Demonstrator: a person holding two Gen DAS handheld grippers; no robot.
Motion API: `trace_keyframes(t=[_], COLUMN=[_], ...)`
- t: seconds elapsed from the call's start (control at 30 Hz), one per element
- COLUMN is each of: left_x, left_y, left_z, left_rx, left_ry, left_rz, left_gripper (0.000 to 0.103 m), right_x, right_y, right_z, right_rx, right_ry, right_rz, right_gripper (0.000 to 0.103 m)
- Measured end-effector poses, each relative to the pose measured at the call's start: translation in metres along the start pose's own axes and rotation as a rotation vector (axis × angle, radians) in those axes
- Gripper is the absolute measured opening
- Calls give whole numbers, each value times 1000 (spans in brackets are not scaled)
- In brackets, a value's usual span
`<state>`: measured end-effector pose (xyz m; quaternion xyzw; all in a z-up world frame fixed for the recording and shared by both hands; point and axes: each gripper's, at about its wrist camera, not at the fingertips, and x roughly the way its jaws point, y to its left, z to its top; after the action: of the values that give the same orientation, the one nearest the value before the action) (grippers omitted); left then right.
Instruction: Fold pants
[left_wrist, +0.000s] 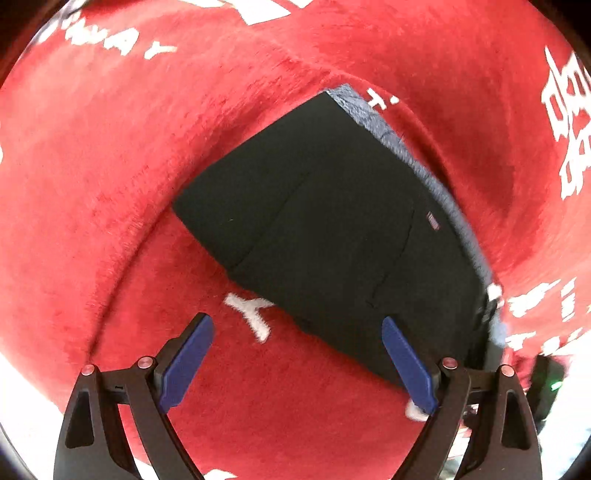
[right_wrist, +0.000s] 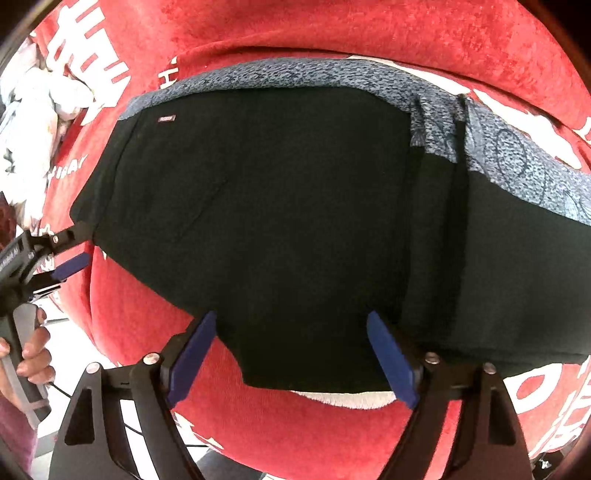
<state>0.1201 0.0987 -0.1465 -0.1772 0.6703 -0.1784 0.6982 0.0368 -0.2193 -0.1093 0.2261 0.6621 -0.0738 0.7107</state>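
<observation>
Black pants (left_wrist: 325, 206) lie folded into a flat block on a red plush blanket (left_wrist: 110, 166), with a blue-grey patterned inner band (left_wrist: 388, 129) showing along one edge. My left gripper (left_wrist: 295, 320) is open just off the near edge of the pants, with red cloth between its blue pads. In the right wrist view the pants (right_wrist: 277, 206) fill the middle. My right gripper (right_wrist: 291, 315) is open above their near edge, nothing pinched. The left gripper (right_wrist: 79, 247) shows there at the pants' left corner, held by a hand (right_wrist: 33, 354).
The red blanket (right_wrist: 295, 424) bears white lettering and covers the whole work surface. A crumpled white cloth (right_wrist: 33, 103) lies beyond its far left edge. A small label (right_wrist: 166, 119) sits near the pants' top left corner.
</observation>
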Motion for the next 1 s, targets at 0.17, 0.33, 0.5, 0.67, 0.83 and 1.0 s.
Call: trace_keyframes(t=[0.17, 0.33, 0.5, 0.67, 0.83, 1.0], left_x=[12, 26, 21, 7, 23, 27], left_y=[-11, -28, -16, -39, -48, -60], left_z=[3, 10, 18, 19, 30, 29], left_rx=[-9, 20, -42, 10, 30, 102], left_ry=[4, -19, -46, -115, -93, -147], left_rz=[-153, -138, -173, -157, -43, 136], left_gripper=[93, 93, 93, 93, 91, 45], right_x=[1, 1, 2, 2, 2, -7], right_y=[0, -2, 0, 0, 1, 4], right_z=[1, 0, -1, -1, -3, 2], right_rx=[3, 0, -7, -11, -17, -4], right_ry=[-6, -5, -10, -12, -20, -10], right_rz=[4, 6, 8, 15, 10, 31], right_gripper=[89, 89, 89, 89, 89, 89])
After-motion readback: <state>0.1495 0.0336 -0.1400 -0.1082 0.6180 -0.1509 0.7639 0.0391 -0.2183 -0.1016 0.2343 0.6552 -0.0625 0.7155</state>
